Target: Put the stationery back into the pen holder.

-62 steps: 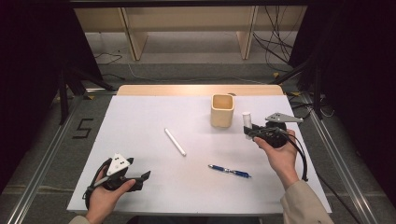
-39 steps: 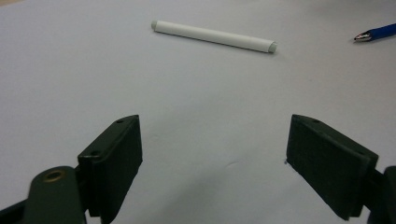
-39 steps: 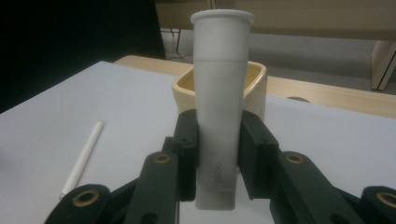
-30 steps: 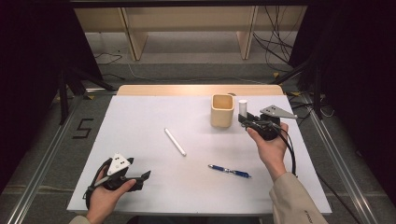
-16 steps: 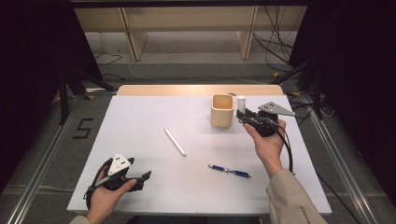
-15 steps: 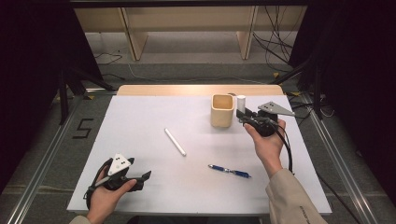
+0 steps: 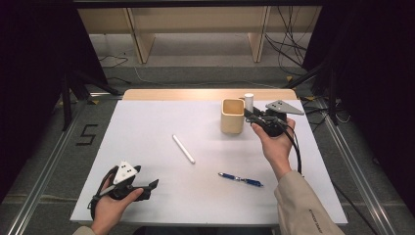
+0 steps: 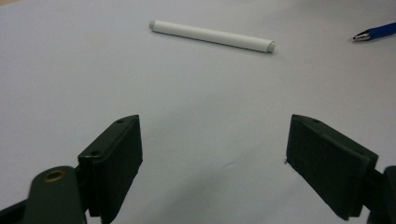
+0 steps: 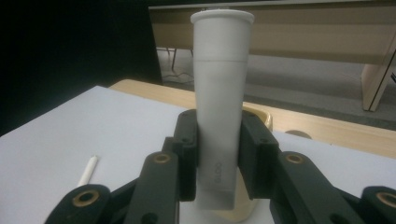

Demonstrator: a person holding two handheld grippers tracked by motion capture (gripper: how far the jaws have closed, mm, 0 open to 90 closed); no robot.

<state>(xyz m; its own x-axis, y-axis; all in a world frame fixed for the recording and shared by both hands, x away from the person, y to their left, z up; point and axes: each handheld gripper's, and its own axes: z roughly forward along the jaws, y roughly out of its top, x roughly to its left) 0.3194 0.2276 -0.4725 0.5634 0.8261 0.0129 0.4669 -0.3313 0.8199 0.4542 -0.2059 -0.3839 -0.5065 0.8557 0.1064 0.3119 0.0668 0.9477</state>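
White table (image 7: 147, 127), dark room around it, shelving at the top of the frame. The job in hand looks like dropping a white tube (image 9: 220, 93) into the tan cup (image 7: 232, 116). In the right gripper view the tube stands upright, pinched low on its body between both jaws, so the right gripper (image 7: 254, 115) is closed on it. In the high view it sits right of centre, just beside the cup's right edge, with the tube top poking up above the rim.

To do this well I'd keep the tube vertical and carry it left until its bottom end is clearly over the opening — not the rim — then lower before letting go. Gripped that low, it could tip if it knocks the cup wall, and the cup looks light enough to slide.

Further out: a white stick (image 7: 183, 149) lies mid-table and a blue pen (image 7: 241, 179) lower right of it, well apart. The left gripper (image 7: 147, 188) sits at lower left, jaws wide open with nothing between them — just table.
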